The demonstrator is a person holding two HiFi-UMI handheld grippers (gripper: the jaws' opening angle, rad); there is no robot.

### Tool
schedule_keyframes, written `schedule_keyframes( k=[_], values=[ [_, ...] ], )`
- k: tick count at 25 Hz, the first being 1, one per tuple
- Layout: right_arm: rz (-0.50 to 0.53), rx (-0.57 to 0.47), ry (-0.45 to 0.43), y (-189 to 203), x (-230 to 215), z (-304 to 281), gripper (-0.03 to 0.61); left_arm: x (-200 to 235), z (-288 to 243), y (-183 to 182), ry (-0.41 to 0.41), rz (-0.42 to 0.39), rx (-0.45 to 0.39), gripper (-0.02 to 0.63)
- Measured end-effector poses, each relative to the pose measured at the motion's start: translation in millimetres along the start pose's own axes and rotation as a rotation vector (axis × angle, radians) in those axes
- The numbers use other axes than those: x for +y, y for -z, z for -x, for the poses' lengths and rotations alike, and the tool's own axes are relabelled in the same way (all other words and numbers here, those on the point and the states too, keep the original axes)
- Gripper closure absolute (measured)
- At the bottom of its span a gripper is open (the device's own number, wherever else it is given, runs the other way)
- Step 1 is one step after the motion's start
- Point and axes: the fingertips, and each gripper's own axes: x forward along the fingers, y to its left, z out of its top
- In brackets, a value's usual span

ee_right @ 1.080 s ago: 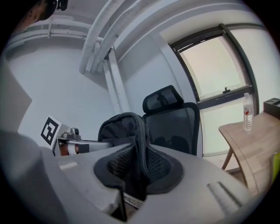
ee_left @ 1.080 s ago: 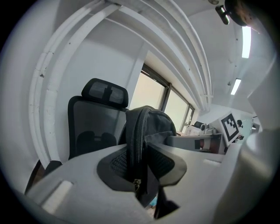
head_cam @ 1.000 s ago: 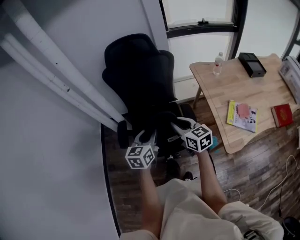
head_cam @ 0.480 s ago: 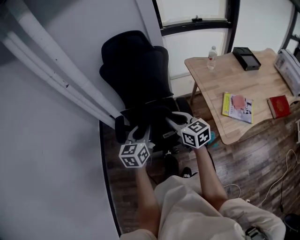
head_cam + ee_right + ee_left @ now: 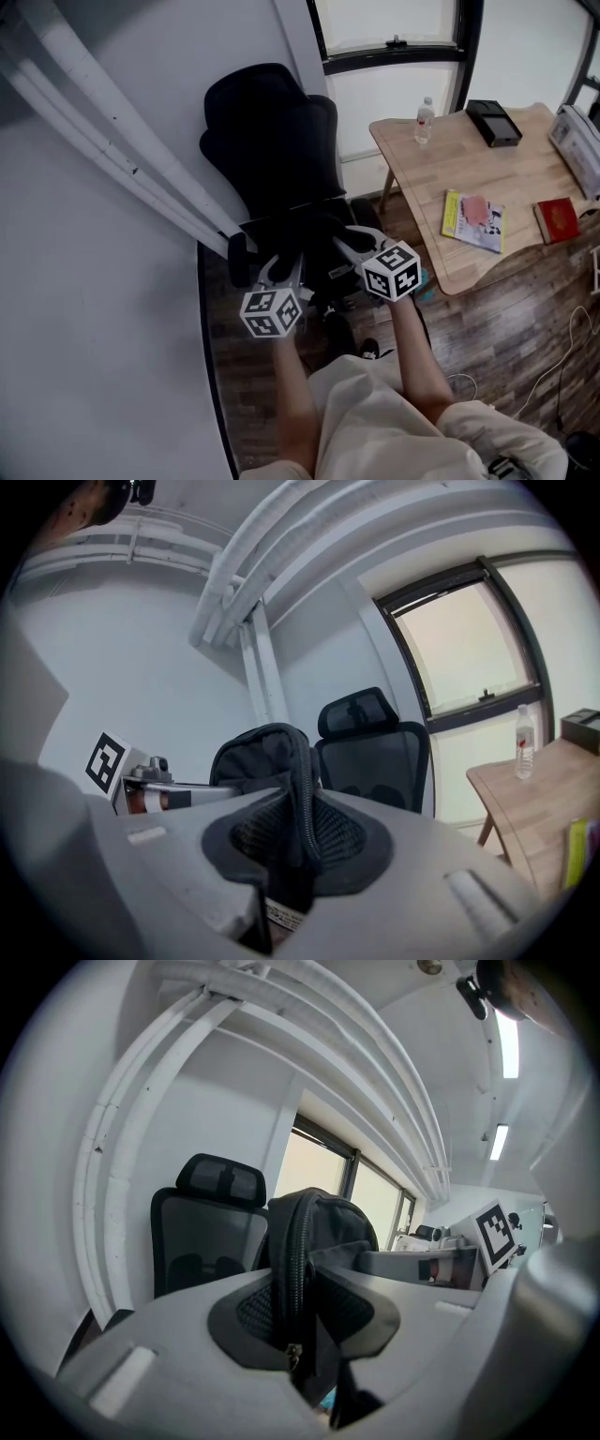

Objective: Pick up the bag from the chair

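A black bag (image 5: 309, 234) hangs between my two grippers just in front of the black office chair (image 5: 267, 141), which stands against the white wall. My left gripper (image 5: 284, 265) is shut on the bag's left side, where the zipped edge (image 5: 298, 1269) is pinched between its jaws. Over on the right side, my right gripper (image 5: 345, 242) is shut on a fold of the bag (image 5: 291, 780). The chair's mesh back (image 5: 202, 1232) shows behind the bag in the left gripper view, and the same chair back (image 5: 375, 742) appears in the right gripper view. The bag's underside and the chair seat are hidden.
A wooden table (image 5: 441, 178) stands to the right. On it are a water bottle (image 5: 425, 120), a black box (image 5: 493, 122), a magazine (image 5: 472, 220) and a red book (image 5: 557, 218). White pipes (image 5: 112, 150) run along the wall. Cables (image 5: 562, 366) lie on the wood floor.
Both grippers have come up a little and toward me with the bag in them. Since half a second ago they have hardly moved.
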Motion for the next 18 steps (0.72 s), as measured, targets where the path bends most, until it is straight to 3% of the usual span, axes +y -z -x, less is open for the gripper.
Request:
schedule_keyframes(
  k=[9, 18],
  values=[
    [-0.054, 0.044, 0.019, 19.6, -19.0, -4.6, 0.499, -0.1, -15.9, 17.0, -0.021, 0.000, 0.075, 0.529],
    [-0.036, 0.046, 0.046, 19.2, -20.9, 2.6, 0.499, -7.7, -16.3, 18.4, -0.021, -0.017, 0.074, 0.529]
  ],
)
